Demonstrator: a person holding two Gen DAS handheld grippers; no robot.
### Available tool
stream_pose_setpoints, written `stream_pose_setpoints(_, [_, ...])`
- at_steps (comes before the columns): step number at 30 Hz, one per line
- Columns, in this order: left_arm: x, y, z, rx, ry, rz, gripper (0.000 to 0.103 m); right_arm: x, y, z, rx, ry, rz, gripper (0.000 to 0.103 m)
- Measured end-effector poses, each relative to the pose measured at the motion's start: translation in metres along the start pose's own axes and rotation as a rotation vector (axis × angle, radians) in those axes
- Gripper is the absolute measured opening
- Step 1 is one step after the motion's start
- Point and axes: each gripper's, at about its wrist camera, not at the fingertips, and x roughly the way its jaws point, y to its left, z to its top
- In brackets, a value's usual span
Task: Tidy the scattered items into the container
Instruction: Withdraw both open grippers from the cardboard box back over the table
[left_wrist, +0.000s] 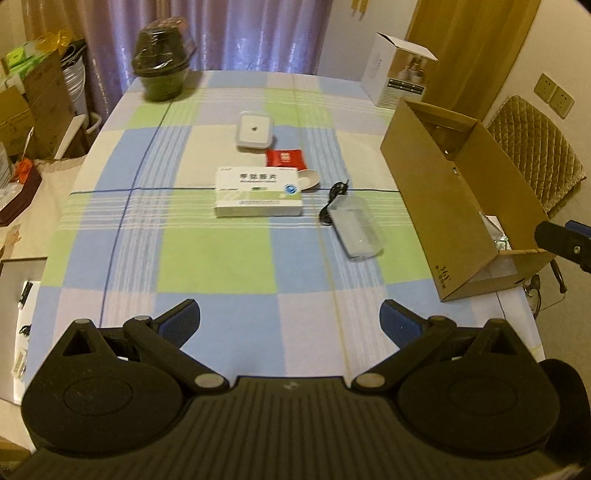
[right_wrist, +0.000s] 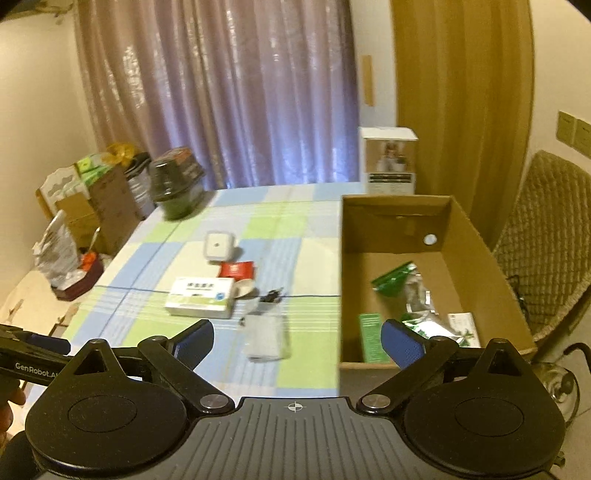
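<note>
- My left hand-held gripper (left_wrist: 290, 317) sits nearest the camera, its blue pads spread wide with nothing between them, low over the near end of the table (left_wrist: 221, 266). My right hand-held gripper (right_wrist: 297, 338) is just as wide and empty, hanging over the near left corner of the cardboard box (right_wrist: 476, 236).
- The cardboard box is my landmark: it stands open at the table's right edge and already holds several green and silvery packets (right_wrist: 417, 295), so I judge the tidying partly done.
- Left of the box, five things are not yet in; I put the job at roughly halfway.
- The white medicine box (left_wrist: 258, 194) is the biggest, lying flat, well left of the cardboard box near the table's middle.
- The clear plastic case (left_wrist: 356, 230) lies closest to the cardboard box, just left of its near half, with a black cable (left_wrist: 332, 199) touching its far end.
- The white square device (left_wrist: 255, 131) lies farthest back, left of the box's far end.
- The red sachet (left_wrist: 285, 158) sits between that device and the medicine box.
- The small pale dish (left_wrist: 308, 179) touches the medicine box's right far corner.
- From my left hand-held gripper, all of these lie ahead and well apart; the clear plastic case is nearest, ahead and to the right.
</note>
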Motion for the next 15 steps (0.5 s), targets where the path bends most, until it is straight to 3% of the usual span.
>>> stream_pose_setpoints(15, [-0.026,0.04,-0.02,-0.033,-0.009,0.033,0.102,0.017,0.055,-0.012,-0.07,0.055,0.07,0.102])
